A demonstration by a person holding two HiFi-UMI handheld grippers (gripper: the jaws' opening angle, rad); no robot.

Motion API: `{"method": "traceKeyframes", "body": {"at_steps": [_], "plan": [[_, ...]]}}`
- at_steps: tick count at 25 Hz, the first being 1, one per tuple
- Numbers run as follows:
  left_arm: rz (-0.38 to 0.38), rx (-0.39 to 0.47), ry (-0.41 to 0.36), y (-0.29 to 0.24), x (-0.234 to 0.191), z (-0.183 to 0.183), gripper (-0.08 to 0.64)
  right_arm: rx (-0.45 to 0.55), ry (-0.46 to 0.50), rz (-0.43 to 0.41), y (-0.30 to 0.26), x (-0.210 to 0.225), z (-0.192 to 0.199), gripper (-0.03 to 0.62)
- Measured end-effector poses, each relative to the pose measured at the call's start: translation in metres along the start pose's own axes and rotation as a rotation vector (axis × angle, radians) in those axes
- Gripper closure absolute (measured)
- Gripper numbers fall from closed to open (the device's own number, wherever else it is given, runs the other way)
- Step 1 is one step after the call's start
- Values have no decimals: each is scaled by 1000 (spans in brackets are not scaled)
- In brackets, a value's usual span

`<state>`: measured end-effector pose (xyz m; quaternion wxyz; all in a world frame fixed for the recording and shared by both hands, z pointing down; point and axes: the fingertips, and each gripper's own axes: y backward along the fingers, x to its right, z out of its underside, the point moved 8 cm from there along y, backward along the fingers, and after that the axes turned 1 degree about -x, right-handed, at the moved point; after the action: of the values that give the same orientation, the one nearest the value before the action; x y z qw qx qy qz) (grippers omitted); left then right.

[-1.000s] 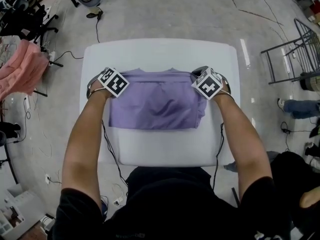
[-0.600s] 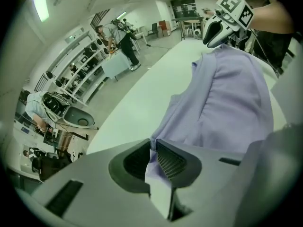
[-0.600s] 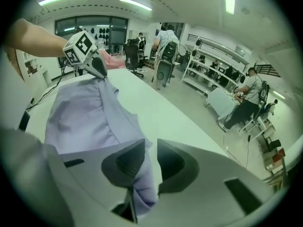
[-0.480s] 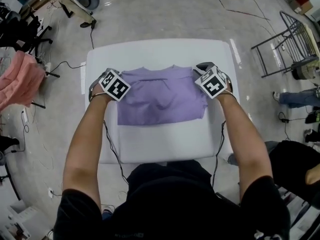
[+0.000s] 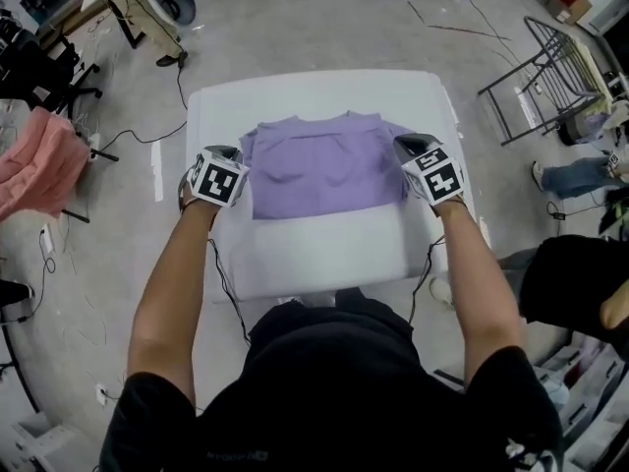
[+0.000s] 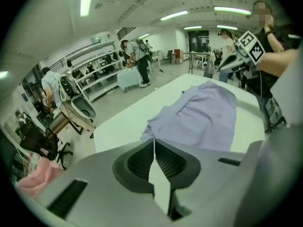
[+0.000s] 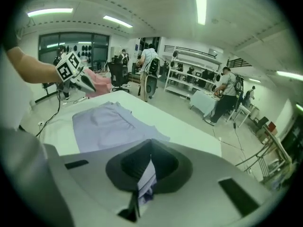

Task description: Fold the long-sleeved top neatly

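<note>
A purple long-sleeved top (image 5: 319,170) lies folded into a rectangle on the white table (image 5: 314,254), collar at the far side. My left gripper (image 5: 226,152) is at its left edge. In the left gripper view the jaws (image 6: 154,143) have just been closing and meet at the tip, where a corner of the top (image 6: 203,112) runs into them. My right gripper (image 5: 408,144) is at the right edge. Its jaws (image 7: 151,150) have just been closing too, and a strip of purple cloth shows between them; the top (image 7: 104,124) spreads out beyond.
A pink cloth (image 5: 39,160) hangs at the far left beside dark office chairs (image 5: 39,57). A metal rack (image 5: 550,77) stands at the right, a person's legs (image 5: 580,175) below it. Cables trail over the floor round the table.
Both grippers have come up and back toward me from the top's far corners to its side edges, and both have tilted. The top has stayed flat.
</note>
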<state>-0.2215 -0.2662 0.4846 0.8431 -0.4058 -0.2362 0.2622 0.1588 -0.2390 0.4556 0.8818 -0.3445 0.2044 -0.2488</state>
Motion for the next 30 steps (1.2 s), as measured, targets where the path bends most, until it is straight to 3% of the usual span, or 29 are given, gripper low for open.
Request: {"method": "traceKeyframes", "body": {"at_steps": [5,10,12,15,19,27,30], "plan": [[44,67,121,26,14,36,551,50,-187,34,19,-30,24,589],[55,159,372,52,15,59,551,105,-329,32,34,-55,38,588],[61,198,432,60,20,66,551,123,-393,40,39,-59,46,588],[76,204,416,68,37,78,551,128,-457,62,39,-55,61,576],[43,183,355,76,58,92,551,131,-538,113,24,-26,75,500],[55,151,453,86,82,106,551,62,-796,91,-33,24,100,289],[42,132,456,88,85,109,551,10,-851,61,-50,30,105,262]]}}
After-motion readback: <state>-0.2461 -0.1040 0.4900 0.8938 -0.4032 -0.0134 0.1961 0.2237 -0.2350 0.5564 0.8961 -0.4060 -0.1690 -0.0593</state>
